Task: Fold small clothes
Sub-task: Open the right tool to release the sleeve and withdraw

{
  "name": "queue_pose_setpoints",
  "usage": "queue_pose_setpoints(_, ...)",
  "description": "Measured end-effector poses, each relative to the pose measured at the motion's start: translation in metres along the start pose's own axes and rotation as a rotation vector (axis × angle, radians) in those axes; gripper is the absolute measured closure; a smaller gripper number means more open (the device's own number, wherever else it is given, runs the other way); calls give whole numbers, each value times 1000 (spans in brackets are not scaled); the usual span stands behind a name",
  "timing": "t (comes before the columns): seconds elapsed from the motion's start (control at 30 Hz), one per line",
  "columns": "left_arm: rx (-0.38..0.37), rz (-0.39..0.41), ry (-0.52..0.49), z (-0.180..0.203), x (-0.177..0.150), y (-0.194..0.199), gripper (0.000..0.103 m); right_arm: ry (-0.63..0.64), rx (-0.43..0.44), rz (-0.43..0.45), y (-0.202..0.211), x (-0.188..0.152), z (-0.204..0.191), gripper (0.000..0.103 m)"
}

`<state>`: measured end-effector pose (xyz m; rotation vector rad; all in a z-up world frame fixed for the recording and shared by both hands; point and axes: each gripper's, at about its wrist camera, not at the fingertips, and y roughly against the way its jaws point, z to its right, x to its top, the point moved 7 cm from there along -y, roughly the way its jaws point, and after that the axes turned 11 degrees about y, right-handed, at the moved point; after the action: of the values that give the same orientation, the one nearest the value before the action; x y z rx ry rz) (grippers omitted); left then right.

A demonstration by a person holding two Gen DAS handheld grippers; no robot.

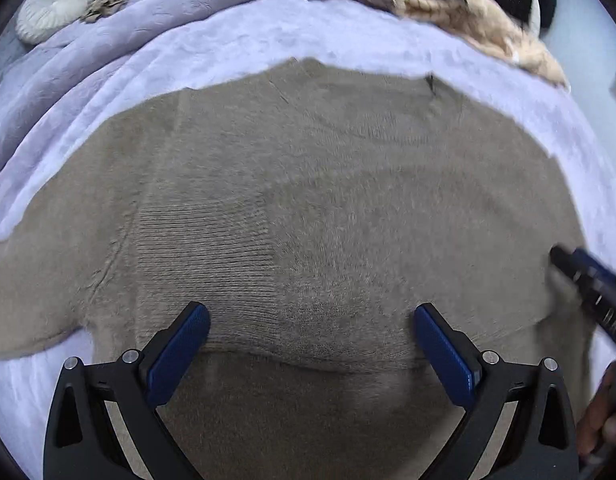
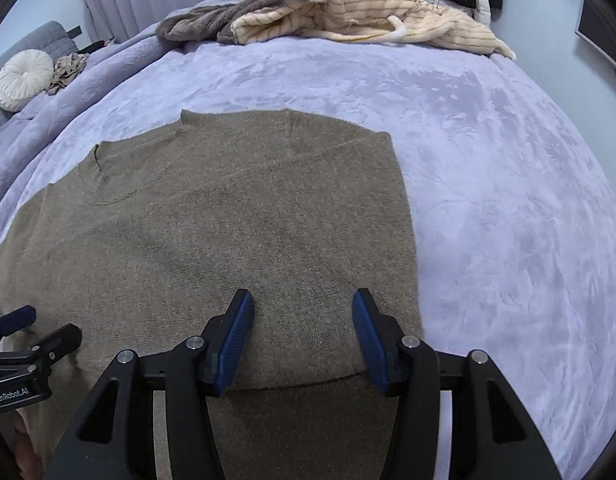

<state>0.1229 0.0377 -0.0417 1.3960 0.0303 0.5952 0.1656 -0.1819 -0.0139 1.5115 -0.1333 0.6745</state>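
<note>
So the brown knit sweater (image 2: pixel 212 232) is spread flat on the lavender blanket (image 2: pixel 487 168) covering the bed, and both claws are pointing down at its near edge. In the right wrist view the right claw (image 2: pixel 304 340) sits low in the middle of the frame with its blue pads parted, nothing pinched between them, just the sweater's folded edge lying underneath. That view is the sharper one: you can see the neckline in the upper left part of the garment and a clean straight side running down the right, as if one side is already folded over. The left claw (image 2: pixel 16 332) pokes in at the lower left edge there. The left wrist view is blurrier and closer in, so the sweater (image 1: pixel 308 200) fills most of the frame; the left claw (image 1: pixel 311 344) is spread wide, empty, over a fold line at the bottom. The right claw (image 1: pixel 587 276) shows only as a dark smear at the right edge. Both views catch the pile of cream and brown clothes (image 2: pixel 339 16) at the top, plus a round white cushion (image 2: pixel 24 78) at the upper left.
</note>
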Motion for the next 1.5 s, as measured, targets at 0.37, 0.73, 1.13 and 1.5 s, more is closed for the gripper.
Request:
queue_pose_setpoints(0.37, 43, -59, -123, -7, -76, 21, 0, 188, 84, -33, 33, -78, -57, 30)
queue_pose_setpoints(0.73, 18, -33, -165, -55, -160, 77, 0, 360, 90, -15, 100, -198, -71, 23)
queue_pose_setpoints(1.13, 126, 191, 283, -216, -77, 138, 0, 314, 55, 144, 129, -116, -93, 23)
queue_pose_setpoints(1.5, 163, 272, 298, -233, -49, 143, 0, 258, 110, 215, 129, -13, -152, 23)
